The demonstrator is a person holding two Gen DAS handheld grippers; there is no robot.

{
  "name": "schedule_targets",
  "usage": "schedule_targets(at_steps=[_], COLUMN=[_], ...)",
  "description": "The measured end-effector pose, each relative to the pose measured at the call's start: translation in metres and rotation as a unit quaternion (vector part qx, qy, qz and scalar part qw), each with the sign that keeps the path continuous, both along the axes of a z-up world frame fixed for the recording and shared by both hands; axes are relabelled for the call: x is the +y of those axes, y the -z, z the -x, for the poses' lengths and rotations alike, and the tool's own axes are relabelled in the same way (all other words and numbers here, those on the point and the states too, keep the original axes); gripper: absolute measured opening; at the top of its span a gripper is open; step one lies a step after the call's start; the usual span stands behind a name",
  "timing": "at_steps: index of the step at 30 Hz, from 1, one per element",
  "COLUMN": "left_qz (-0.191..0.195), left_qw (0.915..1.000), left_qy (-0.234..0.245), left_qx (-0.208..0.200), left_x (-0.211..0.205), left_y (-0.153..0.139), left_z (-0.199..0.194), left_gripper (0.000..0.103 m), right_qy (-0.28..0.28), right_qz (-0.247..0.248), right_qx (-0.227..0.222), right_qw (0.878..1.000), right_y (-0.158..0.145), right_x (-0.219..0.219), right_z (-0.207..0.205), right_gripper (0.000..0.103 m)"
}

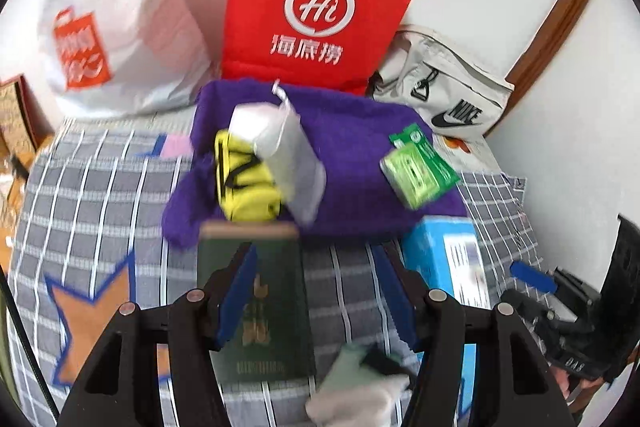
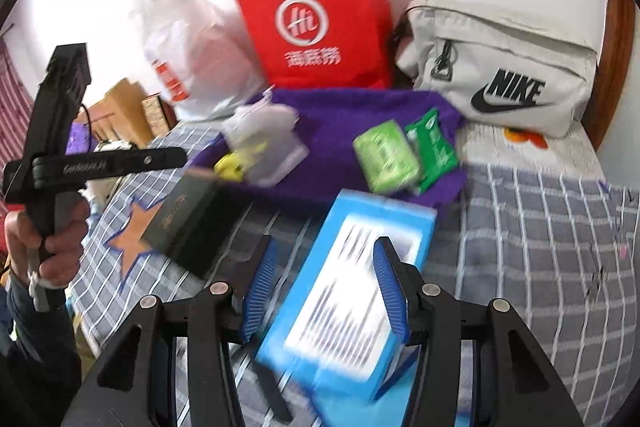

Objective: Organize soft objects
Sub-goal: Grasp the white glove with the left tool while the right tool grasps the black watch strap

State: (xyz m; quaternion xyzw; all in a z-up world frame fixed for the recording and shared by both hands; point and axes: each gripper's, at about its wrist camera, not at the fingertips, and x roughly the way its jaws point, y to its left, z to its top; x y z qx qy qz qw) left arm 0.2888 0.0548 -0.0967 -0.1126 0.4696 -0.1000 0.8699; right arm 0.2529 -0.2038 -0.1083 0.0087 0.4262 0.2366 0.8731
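A purple towel (image 1: 352, 163) lies on the checked bed and carries a yellow pouch (image 1: 244, 183), a clear bag (image 1: 280, 147) and a green tissue pack (image 1: 420, 167). My left gripper (image 1: 316, 267) is open above a dark green box (image 1: 260, 307); its jaws stand wide apart, the left pad beside the box. A grey-white soft thing (image 1: 356, 391) lies under it. My right gripper (image 2: 326, 267) is open over a blue box (image 2: 352, 291). The towel (image 2: 340, 131), green packs (image 2: 404, 155) and dark box (image 2: 188, 223) show in the right wrist view too.
A red paper bag (image 1: 316, 7), a white plastic bag (image 1: 112, 27) and a grey Nike bag (image 1: 444, 87) stand against the wall behind the towel. The left gripper's handle and the hand (image 2: 44, 227) show at the left of the right wrist view.
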Motion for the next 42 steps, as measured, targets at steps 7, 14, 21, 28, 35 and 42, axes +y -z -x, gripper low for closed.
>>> schedule_targets(at_steps=[7,14,21,28,35,42], left_qz=[0.009,0.038,0.031,0.035,0.051,0.041], left_qw=[0.9999,0.9988,0.9989,0.9982,0.9970,0.9975], left_qy=[0.002,0.003,-0.014,-0.018,-0.019,-0.005], left_qx=[0.007,0.030,0.033,0.046,0.054,0.057], left_x=[0.007,0.013,0.025,0.035,0.037,0.025], left_y=[0.018,0.048,0.068,0.080,0.085,0.084], left_z=[0.052,0.085,0.106,0.107,0.105,0.106], left_gripper=[0.059,0.059,0.059,0.059,0.059,0.059], right_qy=[-0.021,-0.042,-0.064,-0.060,-0.047,-0.050], right_qz=[0.013,0.043,0.074,0.088,0.106,0.089], right_qx=[0.008,0.027,0.048,0.052,0.025,0.030], right_qw=[1.000,0.998,0.994,0.993,0.993,0.994], right_y=[0.013,0.043,0.078,0.098,0.104,0.096], right_x=[0.004,0.024,0.046,0.060,0.074,0.065], right_z=[0.065,0.088,0.076,0.061,0.056,0.066], right_gripper=[0.050,0.048,0.047,0.047,0.035,0.020])
